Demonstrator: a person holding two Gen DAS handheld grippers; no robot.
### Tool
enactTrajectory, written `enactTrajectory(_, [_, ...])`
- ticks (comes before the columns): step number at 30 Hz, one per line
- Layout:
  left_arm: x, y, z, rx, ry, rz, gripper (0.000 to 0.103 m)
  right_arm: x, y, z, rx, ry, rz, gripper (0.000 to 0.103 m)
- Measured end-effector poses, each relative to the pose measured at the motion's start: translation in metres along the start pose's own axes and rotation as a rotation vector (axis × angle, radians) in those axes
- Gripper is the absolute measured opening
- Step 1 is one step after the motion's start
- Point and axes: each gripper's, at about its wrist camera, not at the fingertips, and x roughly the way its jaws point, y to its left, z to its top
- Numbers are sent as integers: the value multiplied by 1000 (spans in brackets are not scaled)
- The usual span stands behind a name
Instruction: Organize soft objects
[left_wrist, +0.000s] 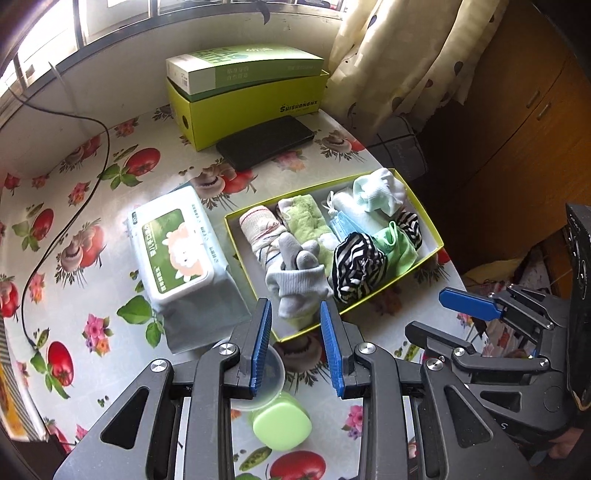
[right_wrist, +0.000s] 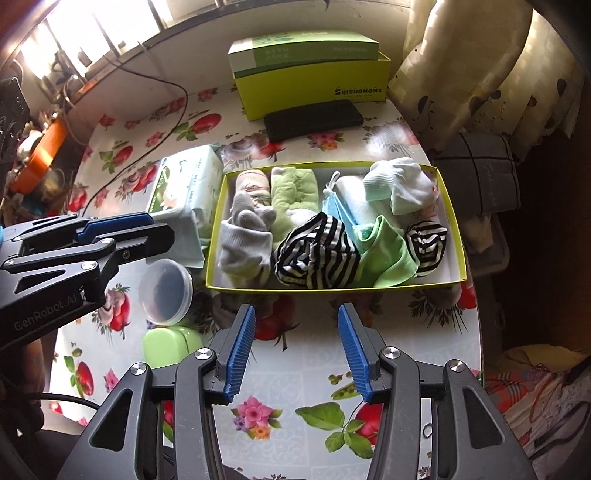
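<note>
A shallow yellow-rimmed box (right_wrist: 456, 236) (left_wrist: 424, 206) on the flowered table holds soft things: a grey glove (right_wrist: 247, 236) (left_wrist: 295, 273), black-and-white striped cloth (right_wrist: 317, 254) (left_wrist: 356, 266), a green cloth (right_wrist: 388, 258), a green towel roll (right_wrist: 295, 192), pale socks (right_wrist: 399, 184) and a blue mask (right_wrist: 340, 210). My left gripper (left_wrist: 295, 319) is open and empty, just before the box's near-left corner by the glove. My right gripper (right_wrist: 297, 317) is open and empty, in front of the box's near edge.
A wipes pack (left_wrist: 177, 243) lies left of the box. A clear round tub (right_wrist: 166, 291) and a green lid (right_wrist: 166, 345) sit near my left gripper. A yellow-green shoebox (right_wrist: 314, 85) and a black wallet (right_wrist: 314, 118) are at the back. The table edge (right_wrist: 476, 332) is on the right.
</note>
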Motion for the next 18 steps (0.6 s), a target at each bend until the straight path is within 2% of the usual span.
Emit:
enactTrajectory(7, [-8,4,-7,-12,-19,13,29,-2,11,-5,-21,1,-5,49])
enactTrajectory(18, [-6,2,-10,1,5,45,29,-1,13,-8,-20,11,-4,50])
